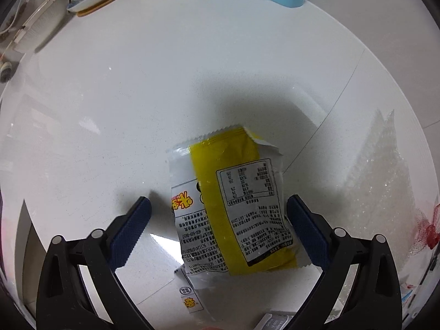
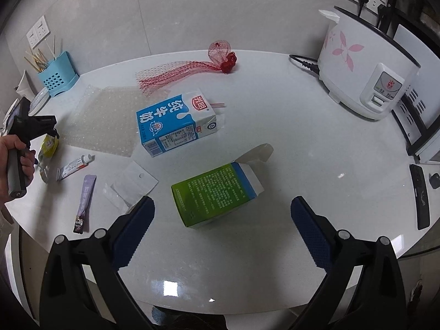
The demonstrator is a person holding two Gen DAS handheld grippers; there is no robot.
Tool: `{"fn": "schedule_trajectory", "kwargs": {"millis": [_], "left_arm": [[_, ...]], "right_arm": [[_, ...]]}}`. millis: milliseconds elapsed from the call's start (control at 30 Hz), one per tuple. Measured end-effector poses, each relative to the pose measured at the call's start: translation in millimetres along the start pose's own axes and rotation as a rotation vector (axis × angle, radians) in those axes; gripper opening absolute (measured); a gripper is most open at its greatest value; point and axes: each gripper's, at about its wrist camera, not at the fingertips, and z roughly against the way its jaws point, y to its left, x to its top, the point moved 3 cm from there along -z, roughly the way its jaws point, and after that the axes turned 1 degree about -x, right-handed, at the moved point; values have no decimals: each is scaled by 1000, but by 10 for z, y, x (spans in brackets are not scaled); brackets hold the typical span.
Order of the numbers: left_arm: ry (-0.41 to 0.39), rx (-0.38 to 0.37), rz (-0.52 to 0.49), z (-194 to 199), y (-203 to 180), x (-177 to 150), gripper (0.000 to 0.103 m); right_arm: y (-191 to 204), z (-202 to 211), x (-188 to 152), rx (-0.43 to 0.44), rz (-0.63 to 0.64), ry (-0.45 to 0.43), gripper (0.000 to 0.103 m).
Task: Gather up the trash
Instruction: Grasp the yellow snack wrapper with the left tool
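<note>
We've got the left gripper (image 1: 218, 221) with jaws spread wide over the yellow snack wrapper (image 1: 233, 214), which lies flat on the white table (image 1: 137, 110) right between them. Our right gripper (image 2: 222, 220) hangs wide apart too, the green carton (image 2: 217, 192) just ahead of it.

A white, glossy table (image 2: 275, 143) was seen filling the right wrist frame, with a blue milk carton (image 2: 176, 123) laid at centre, a green box (image 2: 217, 192) below it, and a red mesh net (image 2: 187, 67) at upper centre. A bubble-wrap sheet (image 2: 107, 121), a small tube (image 2: 74, 165), a purple sachet (image 2: 85, 200) and a yellow wrapper (image 1: 231, 206) were spread at left. A rice cooker (image 2: 365, 74) was stood at upper right, a blue holder (image 2: 57, 78) at upper left, and a black remote (image 2: 420, 198) at the right edge.
</note>
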Motion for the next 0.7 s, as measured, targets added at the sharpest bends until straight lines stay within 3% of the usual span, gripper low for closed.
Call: {"fn": "schedule_trajectory", "kwargs": {"millis": [133, 200, 267, 367, 500, 700], "left_arm": [[-15, -3, -32, 47, -30, -49, 86], [-16, -6, -47, 95, -42, -82, 70], [-6, 0, -58, 122, -43, -118, 63], [-12, -11, -95, 159, -58, -155, 43], [-16, -22, -145, 188, -75, -201, 29], [-32, -40, -206, 223, -52, -241, 17]], "right_arm": [[26, -32, 14, -8, 15, 3, 95], [14, -61, 25, -7, 13, 13, 95], [-7, -96, 34, -5, 8, 26, 95], [-50, -151, 56, -12, -15, 52, 95], [-87, -187, 85, -15, -62, 82, 95], [-108, -240, 119, -17, -162, 136, 95]]}}
